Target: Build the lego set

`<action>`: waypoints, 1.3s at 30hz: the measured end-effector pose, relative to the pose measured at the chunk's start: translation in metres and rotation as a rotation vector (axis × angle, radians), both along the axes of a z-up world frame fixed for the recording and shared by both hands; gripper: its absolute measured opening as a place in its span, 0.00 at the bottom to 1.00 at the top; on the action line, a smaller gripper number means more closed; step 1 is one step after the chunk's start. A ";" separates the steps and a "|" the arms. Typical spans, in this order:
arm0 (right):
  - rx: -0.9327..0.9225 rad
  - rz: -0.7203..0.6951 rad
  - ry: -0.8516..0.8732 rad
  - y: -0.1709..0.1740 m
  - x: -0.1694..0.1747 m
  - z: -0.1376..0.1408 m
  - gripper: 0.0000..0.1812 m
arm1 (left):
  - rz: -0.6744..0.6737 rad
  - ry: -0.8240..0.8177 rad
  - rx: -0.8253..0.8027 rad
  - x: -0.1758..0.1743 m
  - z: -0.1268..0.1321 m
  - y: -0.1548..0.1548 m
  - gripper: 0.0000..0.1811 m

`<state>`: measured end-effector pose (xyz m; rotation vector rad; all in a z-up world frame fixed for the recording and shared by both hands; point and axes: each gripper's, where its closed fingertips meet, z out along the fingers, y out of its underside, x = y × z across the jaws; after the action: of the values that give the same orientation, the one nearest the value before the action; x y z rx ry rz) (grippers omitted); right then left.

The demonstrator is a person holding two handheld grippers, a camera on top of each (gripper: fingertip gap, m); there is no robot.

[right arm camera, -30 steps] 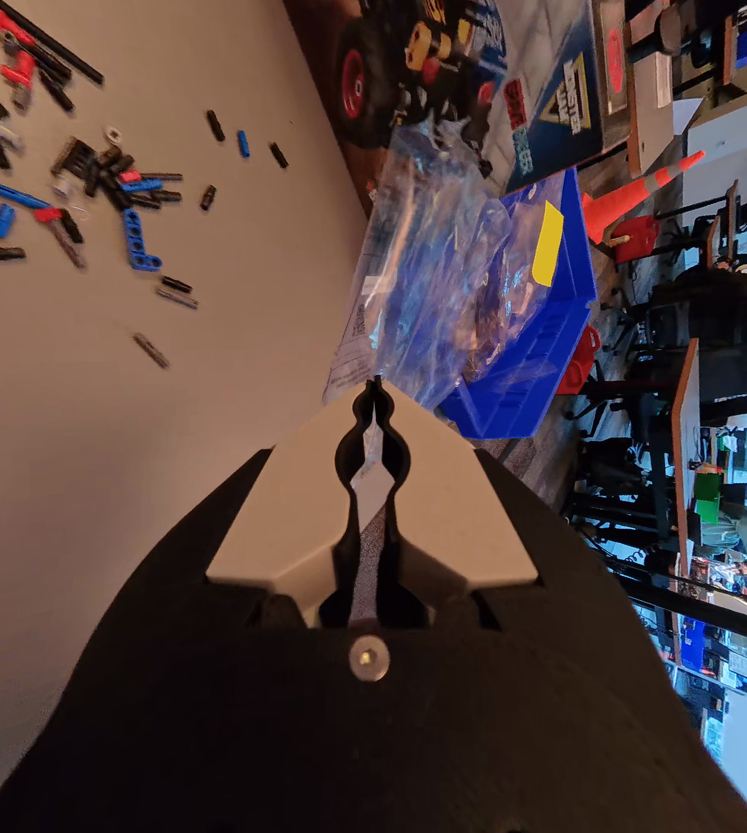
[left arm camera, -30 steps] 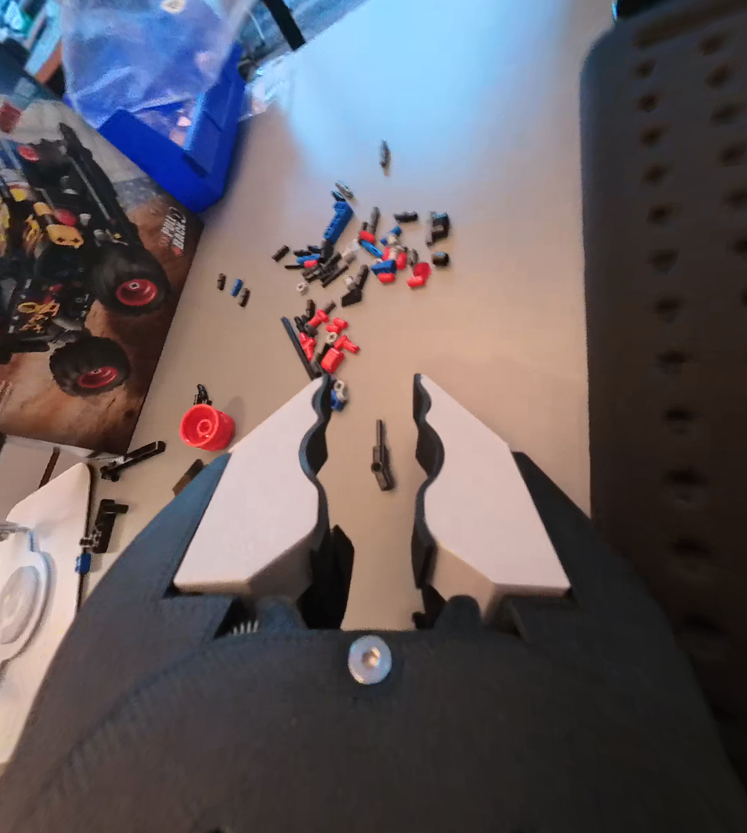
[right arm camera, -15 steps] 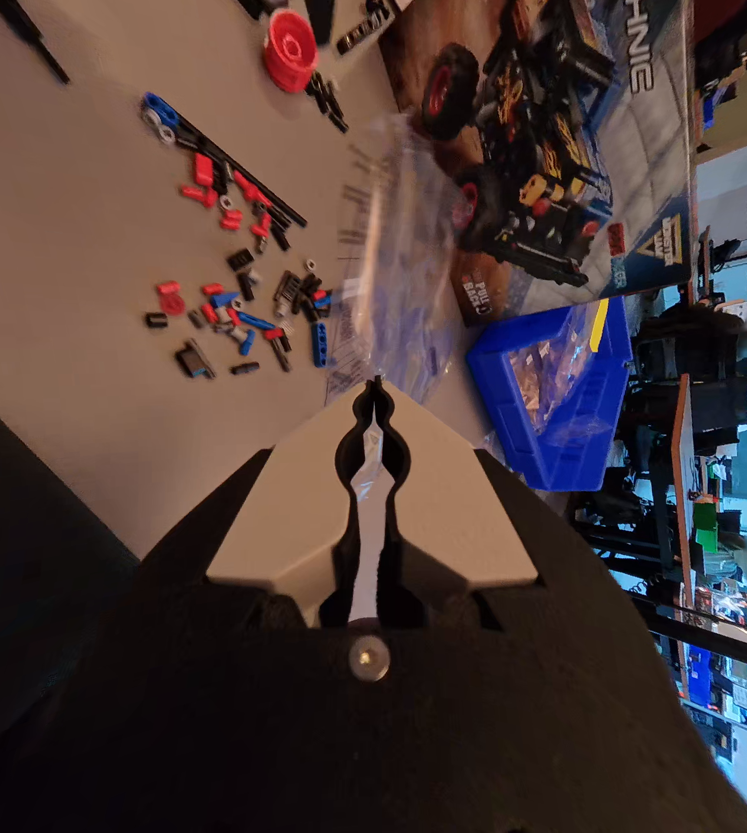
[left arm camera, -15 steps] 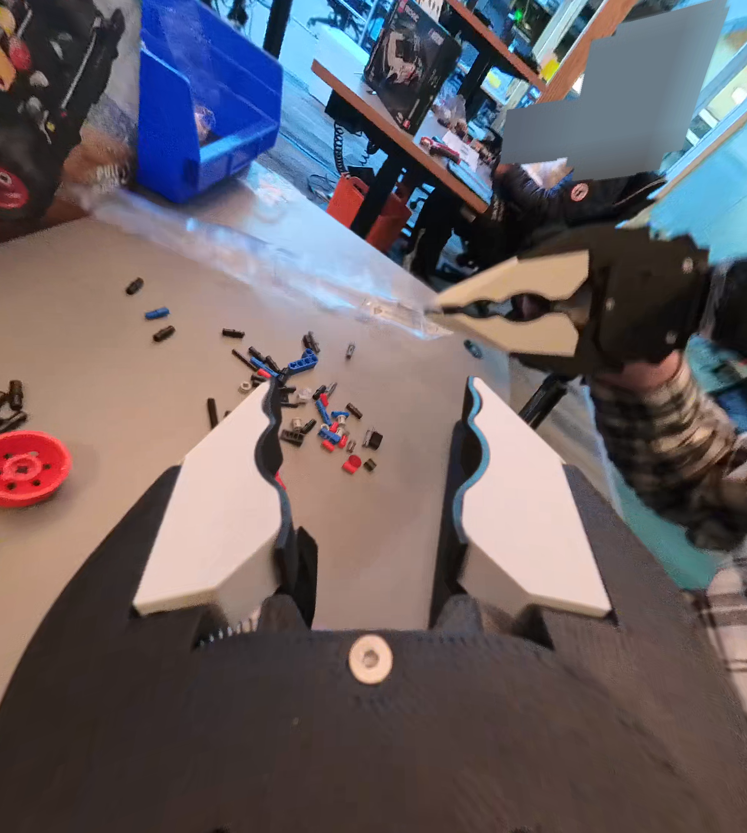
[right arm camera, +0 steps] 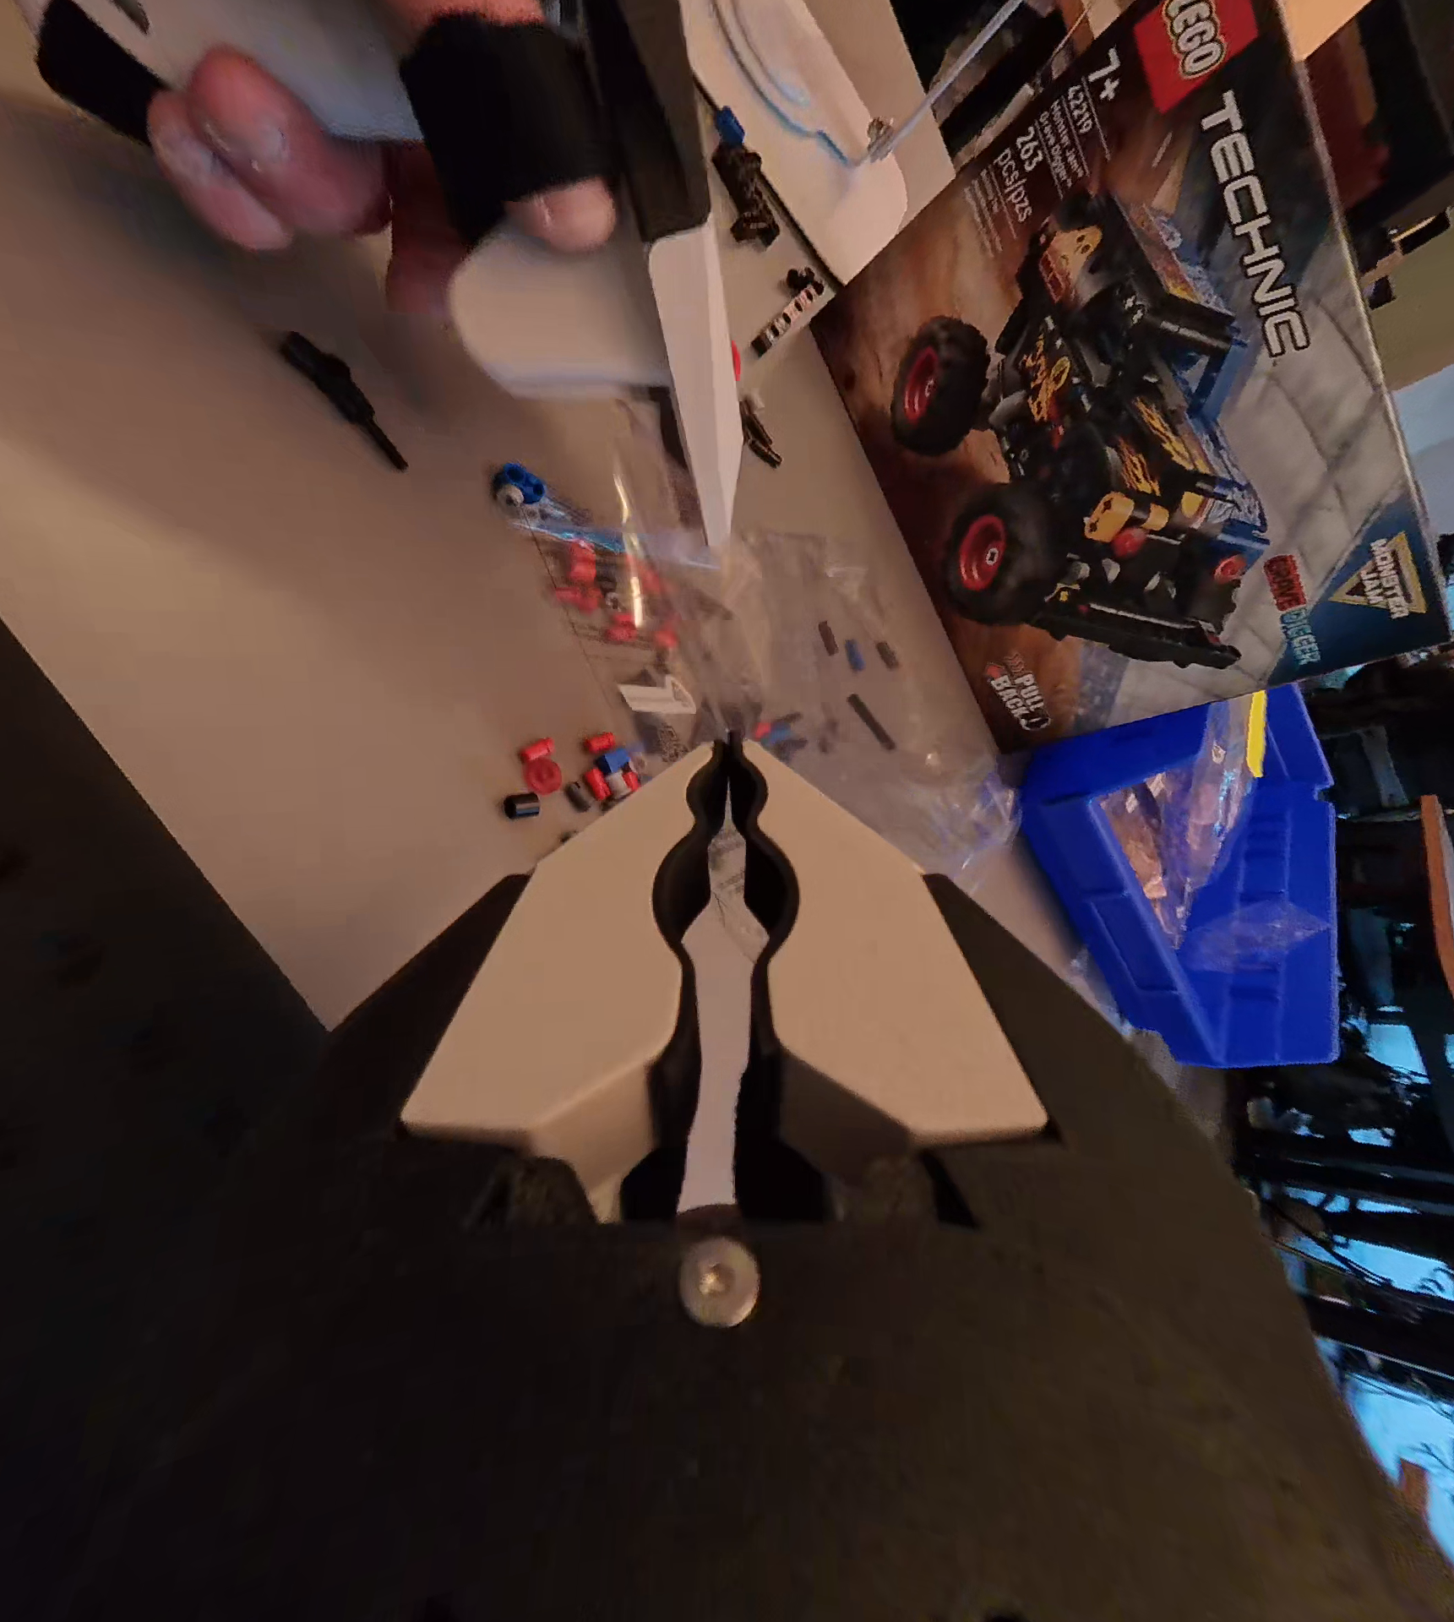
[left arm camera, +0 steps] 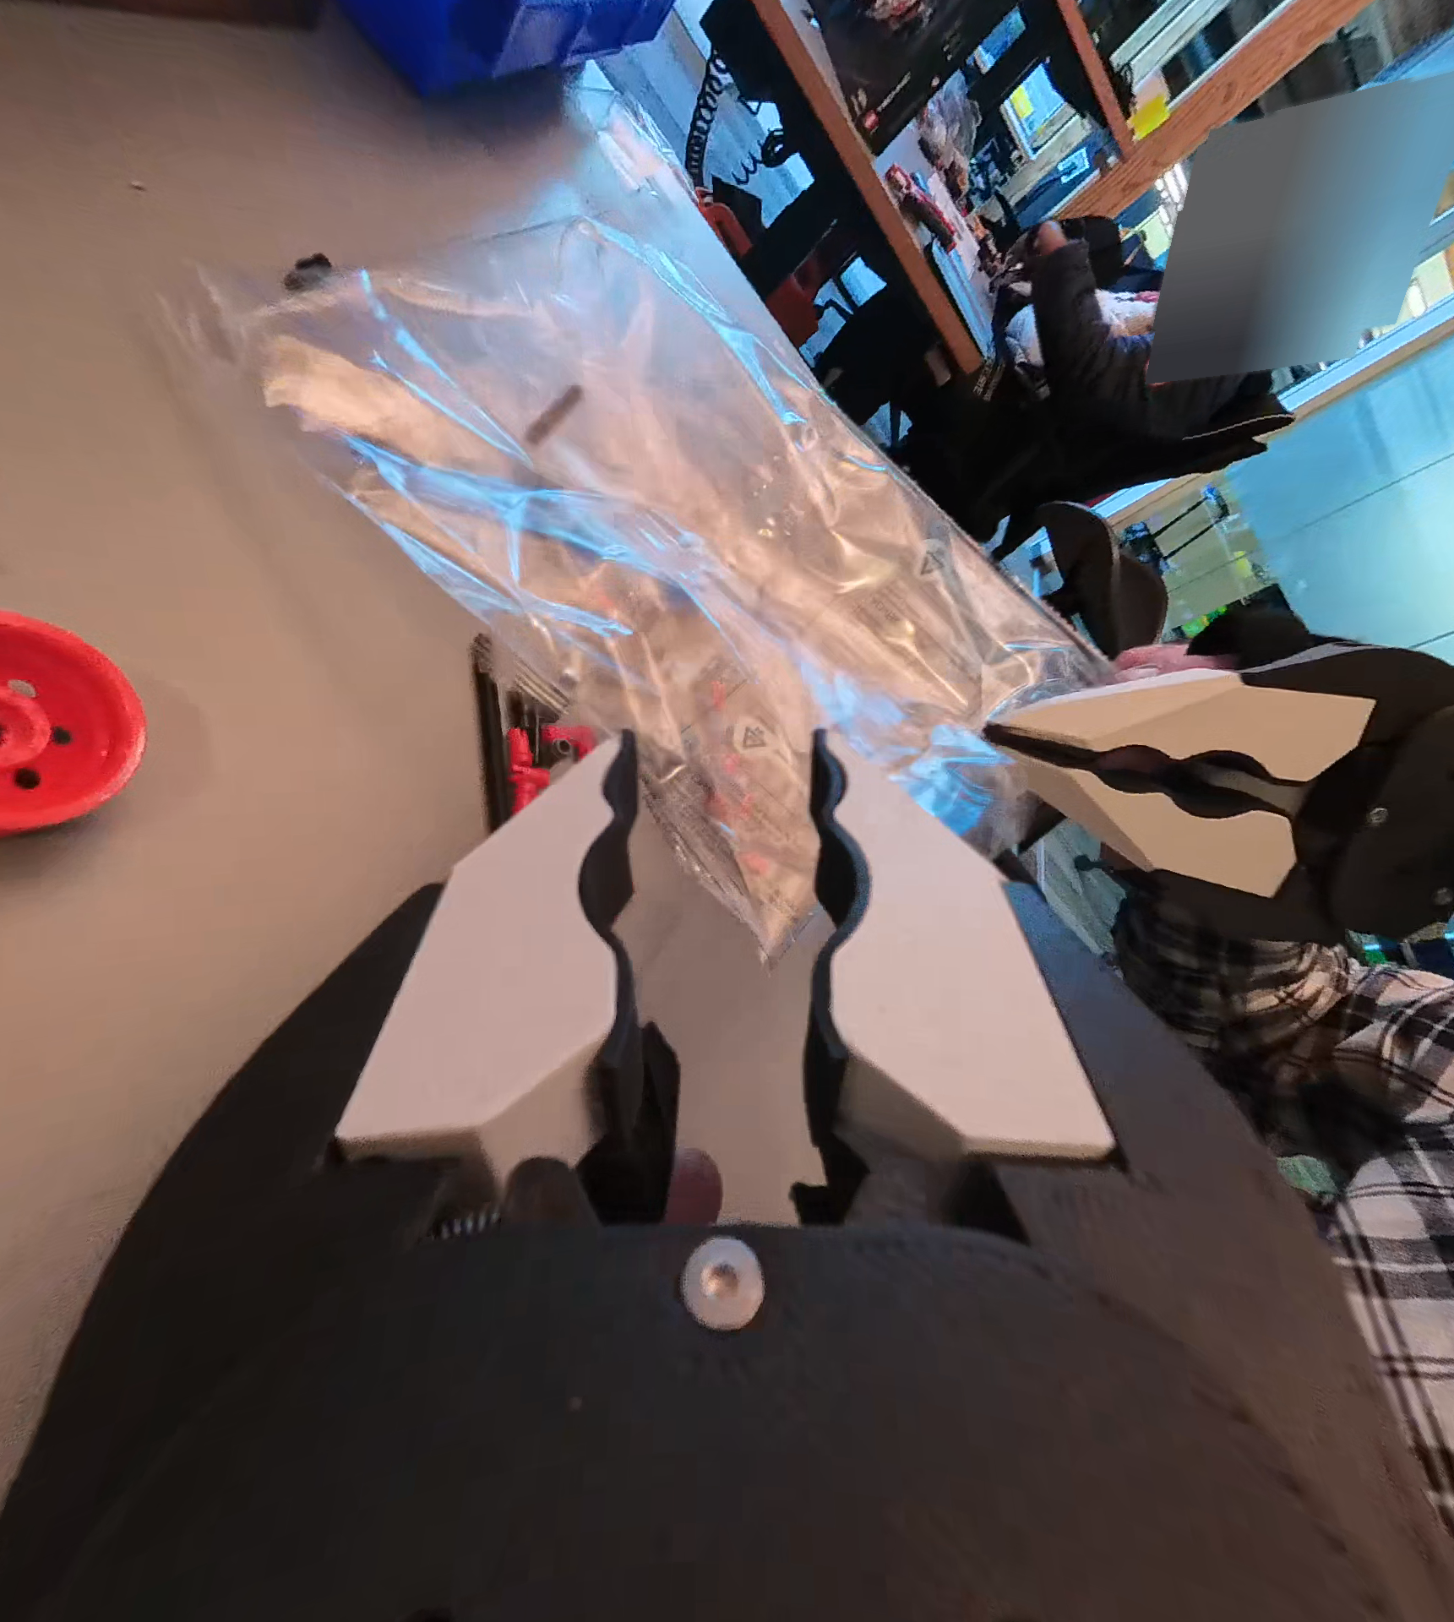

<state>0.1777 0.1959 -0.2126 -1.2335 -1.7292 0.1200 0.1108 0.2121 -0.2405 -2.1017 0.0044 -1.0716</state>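
A clear plastic bag (left arm camera: 618, 491) hangs spread over the grey table, with a small dark pin inside it. My right gripper (left arm camera: 1004, 733) is shut on the bag's right edge. In the right wrist view its tips (right arm camera: 727, 746) pinch the bag (right arm camera: 758, 632). My left gripper (left arm camera: 723, 755) is open, and the bag's lower corner hangs between its fingers, unpinched. Loose red, blue and black lego parts (right arm camera: 591, 772) lie under the bag. A red wheel hub (left arm camera: 3, 720) lies on the table to the left.
The lego set box (right arm camera: 1144, 395) lies flat at the back, with a blue bin (right arm camera: 1188, 878) holding more bags beside it. A black axle piece (right arm camera: 337, 395) lies apart. The table edge runs just behind the bag. A person sits at a desk beyond. Spacing between my two grippers at the tips: around 8 centimeters. The red wheel hub (left arm camera: 3, 720) is closer to my left gripper, around 10 centimeters from its tips; the right tips are 20 centimeters off.
My right gripper has carried the bag over the loose parts toward my left gripper. My left gripper has swung up to the bag, and its jaws have narrowed around the bag's corner.
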 end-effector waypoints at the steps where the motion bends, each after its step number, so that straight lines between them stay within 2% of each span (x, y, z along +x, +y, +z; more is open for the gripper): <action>1: -0.018 0.002 0.006 -0.001 -0.001 -0.001 0.00 | 0.001 0.012 0.003 0.000 -0.002 0.000 0.17; 5: -0.187 0.059 0.013 -0.014 -0.002 -0.012 0.03 | -0.005 0.124 0.027 -0.006 -0.008 0.000 0.00; 7: -0.326 0.087 0.002 -0.021 0.000 -0.018 0.16 | -0.011 0.189 0.033 -0.008 -0.012 0.000 0.00; 9: -0.488 0.125 0.043 -0.025 0.002 -0.010 0.21 | -0.026 0.247 0.030 -0.008 -0.019 -0.002 0.00; 12: -0.633 0.052 0.117 0.008 0.003 0.005 0.29 | -0.037 0.319 0.029 -0.010 -0.026 -0.003 0.00; 14: -0.690 -0.035 0.134 0.044 -0.004 0.005 0.28 | -0.051 0.318 0.023 -0.008 -0.026 -0.005 0.00; 17: -0.759 -0.097 0.048 0.083 -0.024 -0.013 0.33 | -0.071 0.366 0.014 -0.007 -0.033 -0.007 0.00; 21: -0.978 -0.112 -0.100 0.106 -0.055 -0.052 0.31 | -0.092 0.421 0.015 -0.005 -0.039 -0.009 0.00; 24: -1.092 -0.070 -0.118 0.108 -0.070 -0.061 0.15 | -0.100 0.449 0.018 -0.006 -0.041 -0.009 0.00; 25: -1.091 -0.057 -0.092 0.109 -0.074 -0.058 0.06 | -0.102 0.453 0.019 -0.006 -0.042 -0.010 0.00; 26: -1.091 -0.028 -0.069 0.108 -0.078 -0.054 0.01 | -0.104 0.447 0.019 -0.006 -0.042 -0.010 0.00; 27: -1.079 0.005 -0.041 0.106 -0.081 -0.048 0.00 | -0.105 0.441 0.019 -0.006 -0.041 -0.010 0.00; 31: -0.982 0.087 0.063 0.104 -0.086 -0.025 0.00 | -0.053 0.422 0.048 -0.020 -0.028 -0.008 0.00; 39: -0.795 0.224 0.312 0.096 -0.089 0.041 0.00 | 0.178 0.425 0.107 -0.082 0.004 0.000 0.21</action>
<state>0.0883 0.2916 -0.1712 -1.4552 -1.5699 1.1606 0.0283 0.2119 -0.2365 -2.1474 0.0786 -0.4974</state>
